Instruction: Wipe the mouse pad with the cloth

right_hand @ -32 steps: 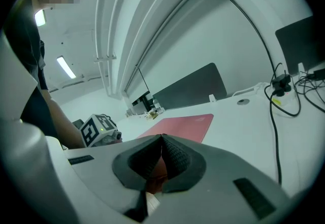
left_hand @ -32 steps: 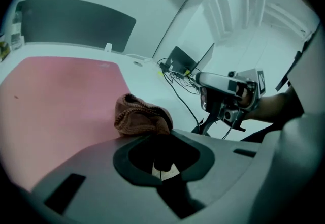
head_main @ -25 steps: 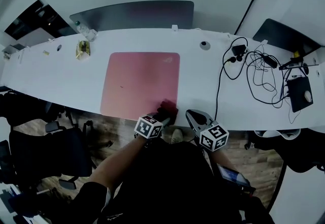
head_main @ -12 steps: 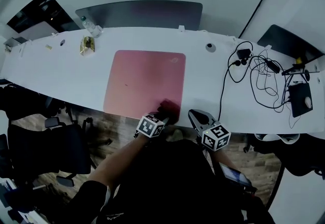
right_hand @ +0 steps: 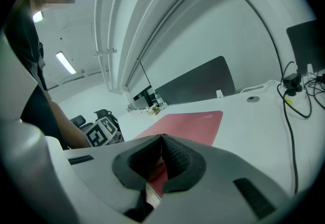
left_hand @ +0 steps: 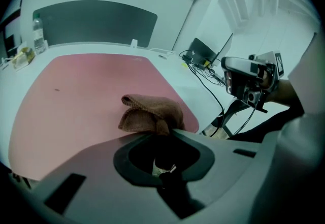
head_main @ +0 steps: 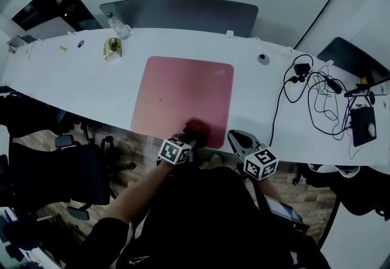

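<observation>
Cloth [left_hand: 151, 112] in low left gripper [left_hand: 163, 135]

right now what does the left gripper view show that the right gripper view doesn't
Only the left gripper view: the crumpled brown knitted cloth, pinched in the left gripper's shut jaws, resting on the pink rectangular mouse pad. Only the right gripper view: the right gripper, jaws shut on nothing, the left gripper's black-and-white marker cube and a ceiling strip light. Both: that mouse pad, the long white desk, the dark grey divider panel and black cables.
</observation>
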`<state>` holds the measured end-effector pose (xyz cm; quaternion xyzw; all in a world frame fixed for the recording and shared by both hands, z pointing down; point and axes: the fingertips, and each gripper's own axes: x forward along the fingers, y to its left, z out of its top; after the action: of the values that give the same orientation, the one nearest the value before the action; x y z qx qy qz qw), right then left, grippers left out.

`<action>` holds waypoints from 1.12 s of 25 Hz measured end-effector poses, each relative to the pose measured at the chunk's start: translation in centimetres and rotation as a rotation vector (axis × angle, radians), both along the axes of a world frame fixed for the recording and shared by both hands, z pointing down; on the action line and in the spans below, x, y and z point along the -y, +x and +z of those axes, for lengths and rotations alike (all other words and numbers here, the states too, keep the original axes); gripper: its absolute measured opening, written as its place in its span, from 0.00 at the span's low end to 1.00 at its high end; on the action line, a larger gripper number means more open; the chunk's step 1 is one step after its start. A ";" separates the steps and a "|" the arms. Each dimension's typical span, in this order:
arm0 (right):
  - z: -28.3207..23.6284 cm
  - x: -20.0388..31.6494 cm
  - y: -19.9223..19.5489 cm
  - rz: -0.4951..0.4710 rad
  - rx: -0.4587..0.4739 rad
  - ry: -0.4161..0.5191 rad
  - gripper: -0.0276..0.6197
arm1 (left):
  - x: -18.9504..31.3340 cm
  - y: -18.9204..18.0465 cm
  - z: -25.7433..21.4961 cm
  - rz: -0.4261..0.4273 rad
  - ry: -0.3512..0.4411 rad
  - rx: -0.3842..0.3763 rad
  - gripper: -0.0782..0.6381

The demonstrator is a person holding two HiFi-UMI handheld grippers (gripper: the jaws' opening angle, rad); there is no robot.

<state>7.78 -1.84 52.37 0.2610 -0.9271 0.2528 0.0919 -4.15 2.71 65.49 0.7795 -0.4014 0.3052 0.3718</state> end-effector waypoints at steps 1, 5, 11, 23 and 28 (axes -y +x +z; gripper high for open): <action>0.0 0.0 -0.4 -0.003 -0.002 0.000 0.08 | -0.1 -0.8 0.0 -0.016 0.002 -0.006 0.19; 0.3 -0.1 -1.8 -0.021 -0.018 -0.006 0.08 | -0.4 -3.9 0.0 -0.070 0.006 -0.013 0.19; 0.0 0.1 -3.7 -0.042 -0.039 -0.002 0.08 | -0.7 -7.6 -0.1 -0.097 0.023 -0.020 0.19; -0.1 1.3 -7.6 -0.083 -0.049 0.004 0.08 | -0.7 -16.3 -0.4 -0.222 0.036 0.009 0.19; -0.4 1.7 -9.5 -0.098 -0.060 0.026 0.08 | -1.0 -20.1 -0.3 -0.266 0.033 0.017 0.19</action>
<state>-1.68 -3.57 51.99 0.2238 -0.9388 0.2281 0.1287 -24.30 3.74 65.16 0.7226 -0.5092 0.2533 0.3928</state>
